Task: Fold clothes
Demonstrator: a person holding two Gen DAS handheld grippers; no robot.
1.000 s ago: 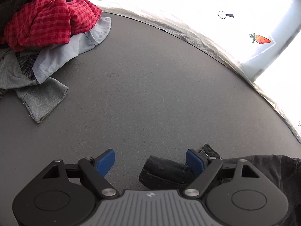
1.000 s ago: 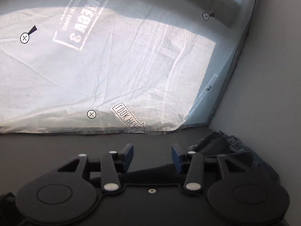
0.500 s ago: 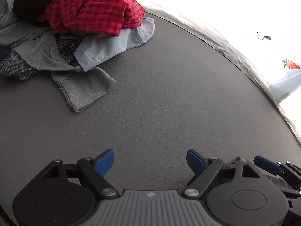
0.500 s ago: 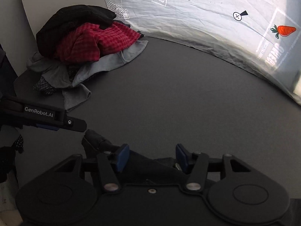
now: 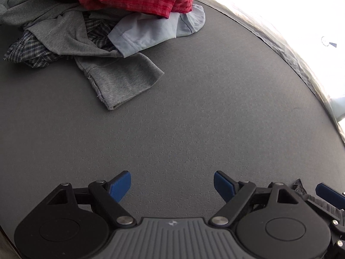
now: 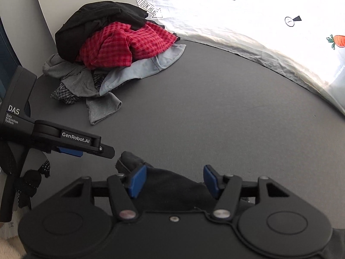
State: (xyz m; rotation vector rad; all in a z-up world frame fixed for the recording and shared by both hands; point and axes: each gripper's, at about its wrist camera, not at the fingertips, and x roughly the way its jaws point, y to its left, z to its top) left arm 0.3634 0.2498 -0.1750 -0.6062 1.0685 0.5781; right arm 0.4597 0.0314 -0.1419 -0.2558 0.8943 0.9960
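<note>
A: What is changed from a second ago?

B: A pale printed sheet was all that was seen from the right wrist then; now the grey surface and the heap of clothes at its far left corner are seen instead. In the left wrist view the heap is drawn nearer and fills the top left, and the dark garment that lay by the right finger is almost gone from sight.

A: Where is the dark garment placed relative to the claws?

B: The dark garment is spread at the near edge of the surface, between the fingers of the right claw, whose jaws are opening. No pinch on the cloth is seen; a bunched end pokes out past the left finger. The left claw is held wide apart over bare surface, with nothing grasped, just beside the garment's end.

A: What is hidden or cut off?

B: Most of the garment is covered by the right claw's body, so its kind cannot be told. In the left wrist view only a scrap of it is shown at the lower right. The sheet along the far edge is washed out by glare.
</note>
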